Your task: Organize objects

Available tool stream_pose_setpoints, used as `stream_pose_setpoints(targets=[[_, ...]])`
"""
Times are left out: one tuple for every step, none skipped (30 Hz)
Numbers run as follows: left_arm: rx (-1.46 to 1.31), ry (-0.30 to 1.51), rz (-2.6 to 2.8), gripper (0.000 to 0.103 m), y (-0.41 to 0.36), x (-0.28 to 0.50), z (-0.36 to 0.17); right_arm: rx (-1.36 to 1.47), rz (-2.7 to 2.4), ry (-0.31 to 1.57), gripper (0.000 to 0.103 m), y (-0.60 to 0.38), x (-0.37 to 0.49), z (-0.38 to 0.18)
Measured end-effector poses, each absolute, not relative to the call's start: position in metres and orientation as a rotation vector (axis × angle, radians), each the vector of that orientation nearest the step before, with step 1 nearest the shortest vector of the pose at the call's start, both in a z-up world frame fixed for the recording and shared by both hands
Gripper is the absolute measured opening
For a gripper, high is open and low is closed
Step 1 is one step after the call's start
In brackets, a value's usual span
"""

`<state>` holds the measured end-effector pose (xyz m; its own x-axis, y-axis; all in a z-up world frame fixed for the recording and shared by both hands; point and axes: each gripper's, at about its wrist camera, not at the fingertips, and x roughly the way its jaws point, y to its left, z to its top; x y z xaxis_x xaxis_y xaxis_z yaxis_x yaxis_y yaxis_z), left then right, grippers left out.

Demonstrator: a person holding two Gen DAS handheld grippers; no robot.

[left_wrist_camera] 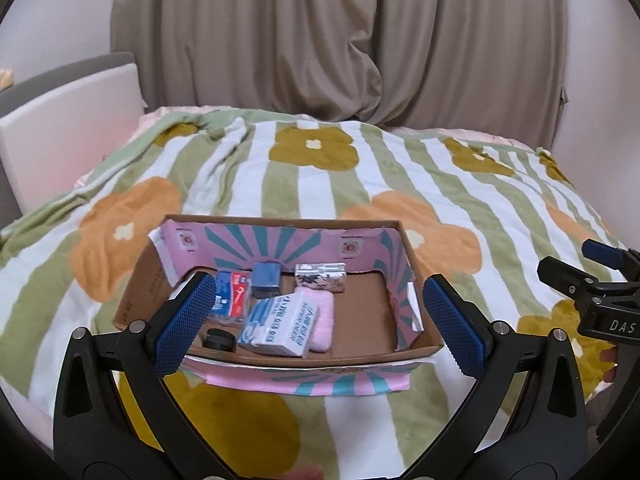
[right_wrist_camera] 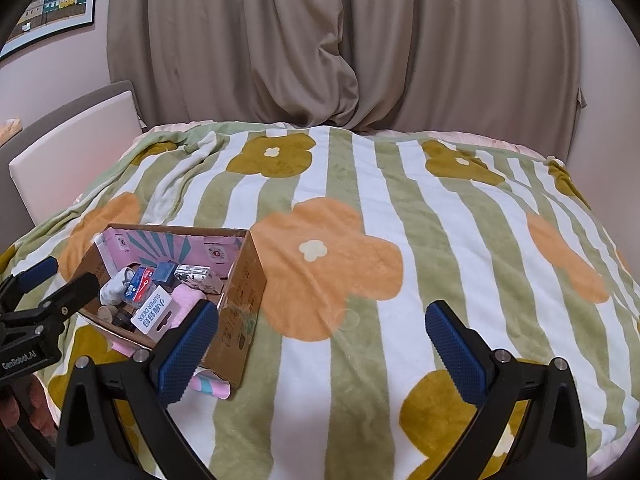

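A cardboard box lined with pink and teal paper sits on the bed. In it lie a white and blue carton, a pink cloth, a blue box, a red and blue pack, a patterned white box and a black cap. My left gripper is open and empty, hovering over the box's near side. My right gripper is open and empty above the blanket, right of the box. The right gripper also shows at the right edge of the left wrist view.
A striped flower blanket covers the bed. Beige curtains hang behind it. A white headboard panel stands at the left, with a framed picture on the wall above.
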<state>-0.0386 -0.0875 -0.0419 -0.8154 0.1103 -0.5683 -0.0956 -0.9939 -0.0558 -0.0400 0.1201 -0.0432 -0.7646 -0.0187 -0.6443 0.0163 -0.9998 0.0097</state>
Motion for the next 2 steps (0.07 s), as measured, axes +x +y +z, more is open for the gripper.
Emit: stream_pose_setpoints(targets=[[-0.911,-0.036,2.893,0.103,-0.0875,-0.0391,-0.0421,1.070,-2.933,-0.006,0.103,0.1200,-0.0397,-0.0431],[-0.922,-0.035,2.887,0.103,-0.0878,-0.0397,-0.0433,1.070,-2.934,-0.006,0.103,0.1200,-0.0396,-0.0432]])
